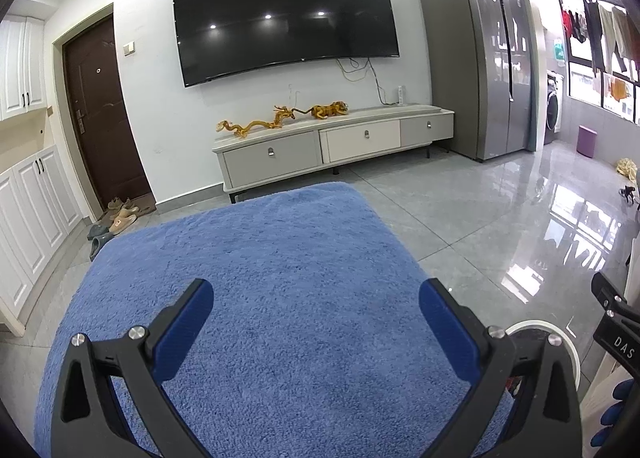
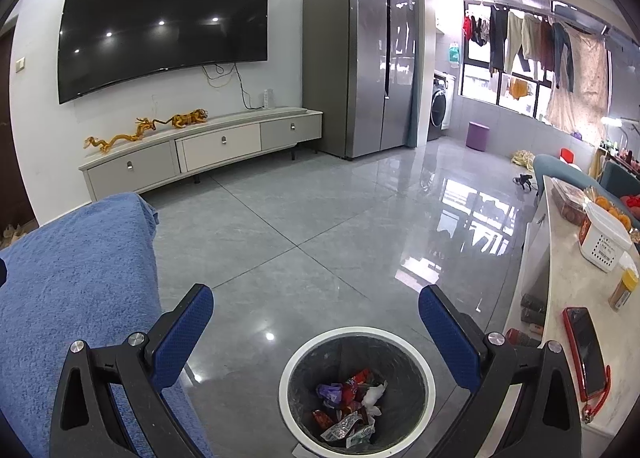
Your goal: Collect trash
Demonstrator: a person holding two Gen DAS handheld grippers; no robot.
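I am holding the right gripper (image 2: 316,322) just above the trash bin (image 2: 430,374), and its jaws are standing wide apart with nothing between them. The bin is sitting directly below and slightly ahead of those jaws, its white rim round, so there is no long axis to line up with. Inside it the collected trash (image 2: 352,406) is lying in a heap at the bottom: red wrappers, a purple scrap, crumpled white tissue and a silvery packet.

To the left of the bin, I am hovering the left gripper (image 1: 316,322) over the blue towel (image 1: 256,278), its jaws also spread wide and empty, touching nothing. From that camera the bin is showing only as a sliver of white rim behind the right-hand finger, so the right gripper is clearly the nearer one to it. I am seeing no loose trash on the towel's surface, and none on the grey floor beyond the bin.

To the right of the bin a pale counter (image 2: 568,310) is carrying a red phone (image 2: 586,350), a spice jar and a white container. I am judging the collecting close to finished, unless something is lying out of view

Far beyond the bin, the TV cabinet (image 2: 208,150) and fridge (image 2: 356,58) are standing against the wall
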